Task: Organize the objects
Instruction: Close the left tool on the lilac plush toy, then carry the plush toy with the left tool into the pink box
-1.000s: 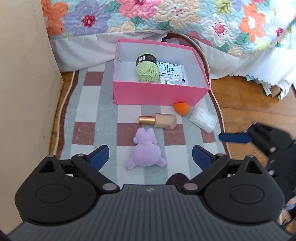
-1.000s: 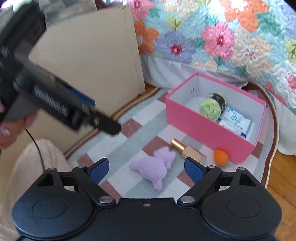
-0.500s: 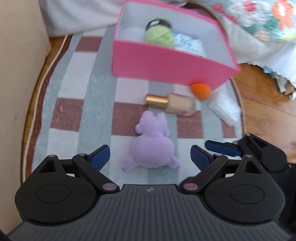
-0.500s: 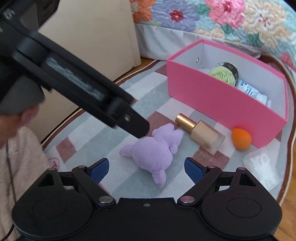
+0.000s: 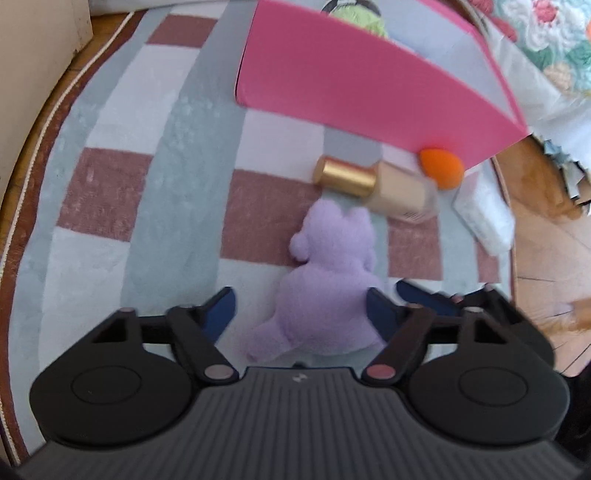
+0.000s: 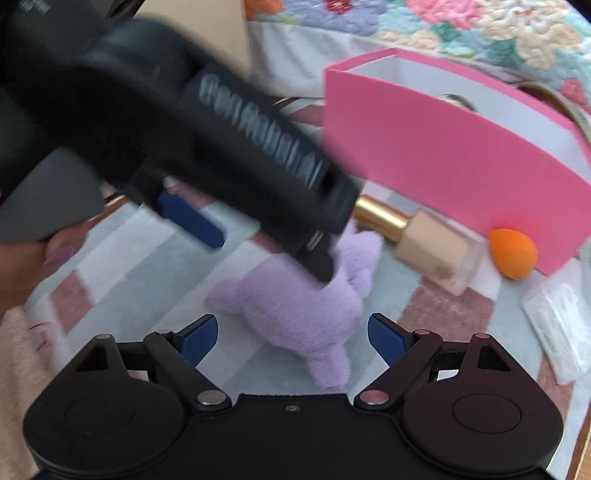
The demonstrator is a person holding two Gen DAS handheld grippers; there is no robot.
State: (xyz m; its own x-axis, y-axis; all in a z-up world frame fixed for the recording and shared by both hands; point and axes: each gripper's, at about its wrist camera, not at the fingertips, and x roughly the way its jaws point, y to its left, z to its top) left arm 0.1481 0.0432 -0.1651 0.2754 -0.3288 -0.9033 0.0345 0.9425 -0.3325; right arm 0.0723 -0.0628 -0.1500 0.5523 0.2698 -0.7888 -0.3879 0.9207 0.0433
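Left gripper (image 5: 301,306) is down low over the checkered rug (image 5: 110,192) with its fingers spread wide on either side of the purple plush toy (image 5: 328,280). The right pad sits right against the plush's side, the left pad has a gap, so nothing is pinched.

Right gripper (image 6: 290,334) is also spread wide, hovering near the plush's back end (image 6: 295,306) and holding nothing.

The plush lies flat on the rug, head pointing to the far side. Just beyond its head is a foundation bottle (image 5: 376,182) with a gold cap, lying on its side, and an orange makeup sponge (image 5: 441,168) touching the near right corner of the pink box (image 5: 369,99). A clear plastic packet (image 5: 484,218) sits to the right of those. Green yarn (image 5: 360,16) peeks over the box's far edge.
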